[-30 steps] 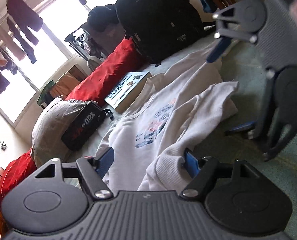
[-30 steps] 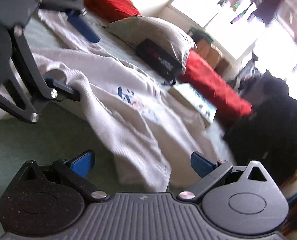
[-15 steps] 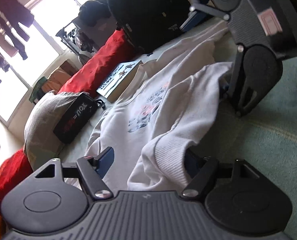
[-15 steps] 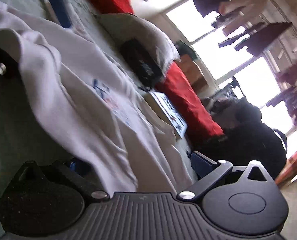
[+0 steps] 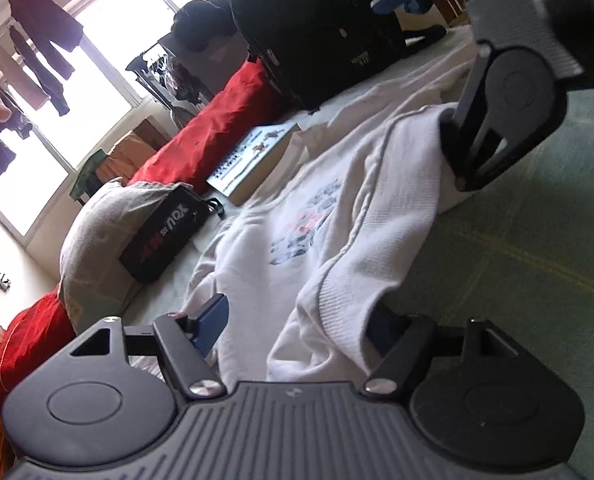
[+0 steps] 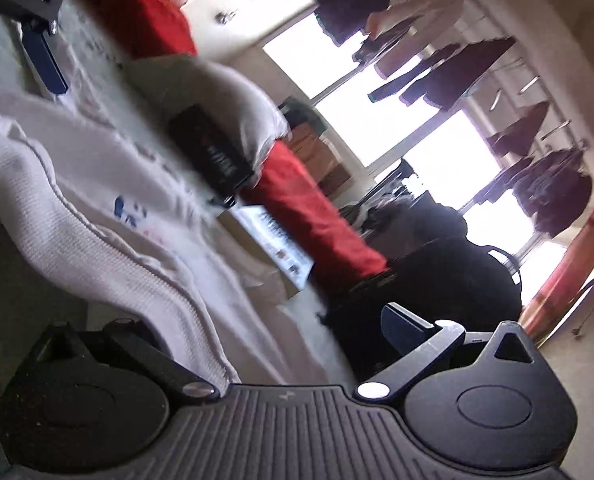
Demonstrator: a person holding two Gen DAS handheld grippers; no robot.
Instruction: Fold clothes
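Note:
A white sweatshirt [image 5: 297,216] with a printed chest lies spread on a green sheet [image 5: 529,240]. Its ribbed hem [image 5: 349,304] rises towards me in a fold. My left gripper [image 5: 297,324] is open at one end of this hem; the cloth drapes between its fingers and hides most of the right one. My right gripper [image 6: 269,332] is open at the other end of the hem [image 6: 109,256], with cloth covering its left finger. In the left wrist view the right gripper's body [image 5: 509,92] presses into the cloth at the upper right.
Beyond the sweatshirt lie a book [image 5: 257,156], a long red cushion [image 5: 217,132], a black backpack [image 5: 321,28], and a grey pillow [image 5: 97,232] with a black pouch [image 5: 165,236] on it. Clothes [image 5: 37,40] hang before a bright window. Bare green sheet extends to the right.
My right gripper has swung in and tilted onto the far end of the hem, so cloth now lies between its fingers. The left gripper has stayed at its end of the hem.

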